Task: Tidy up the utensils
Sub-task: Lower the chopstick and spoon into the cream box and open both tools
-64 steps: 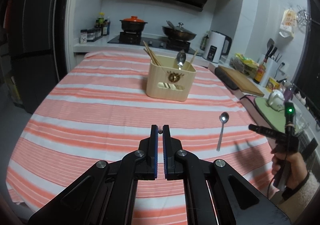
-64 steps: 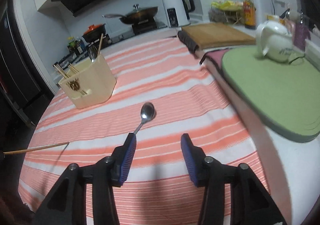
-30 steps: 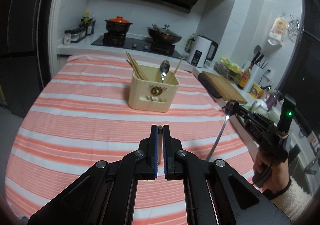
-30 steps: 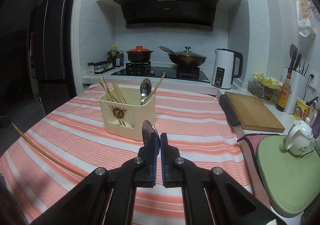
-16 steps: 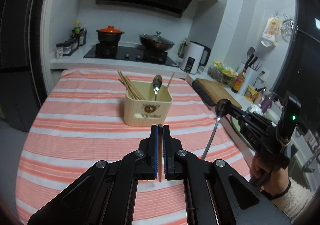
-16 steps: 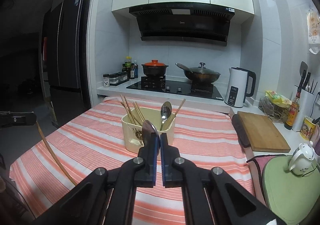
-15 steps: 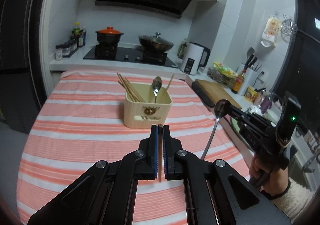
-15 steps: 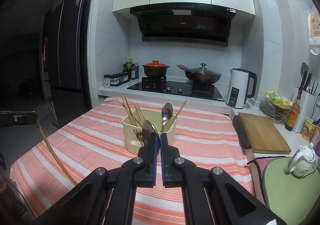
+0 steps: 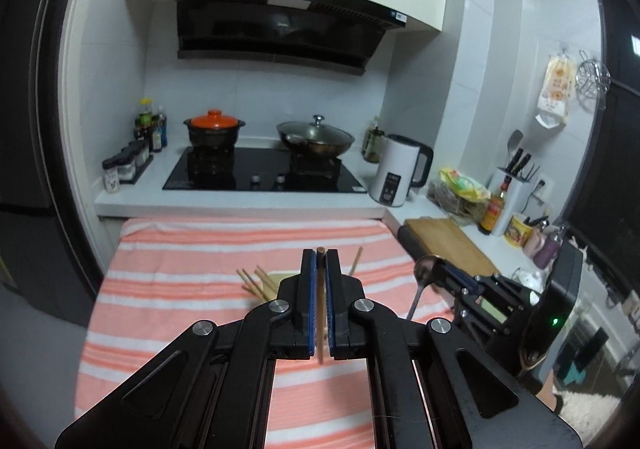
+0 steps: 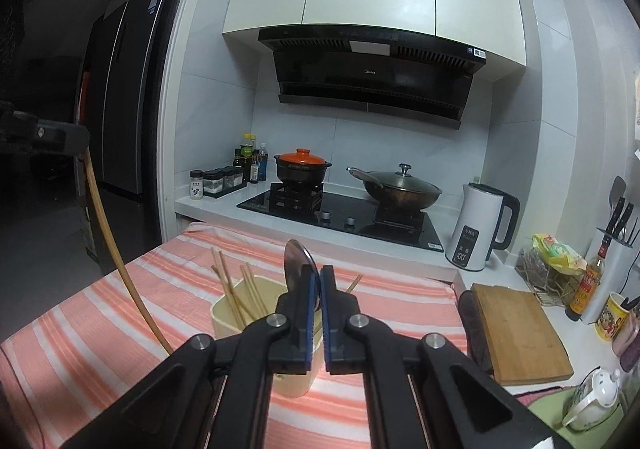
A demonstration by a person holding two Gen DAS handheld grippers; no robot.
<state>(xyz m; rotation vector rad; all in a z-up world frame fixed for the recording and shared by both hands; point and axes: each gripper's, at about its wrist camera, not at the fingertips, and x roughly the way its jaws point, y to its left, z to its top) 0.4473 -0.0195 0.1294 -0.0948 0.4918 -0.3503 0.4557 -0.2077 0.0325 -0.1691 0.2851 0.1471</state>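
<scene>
My left gripper is shut on a wooden chopstick that hangs down between its pads; from the right wrist view the chopstick curves down from that gripper at the far left. My right gripper is shut on a metal spoon, bowl end up; it also shows in the left wrist view. The cream utensil holder stands on the striped table, mostly hidden behind both grippers, with several chopsticks standing in it.
The table has an orange-and-white striped cloth. Behind it is a stove with an orange-lidded pot and a wok. A white kettle, a wooden cutting board and a green mat with a teapot lie to the right.
Both grippers have risen and tilted up with their utensils. The holder now sits lower in both views and closer under the grippers.
</scene>
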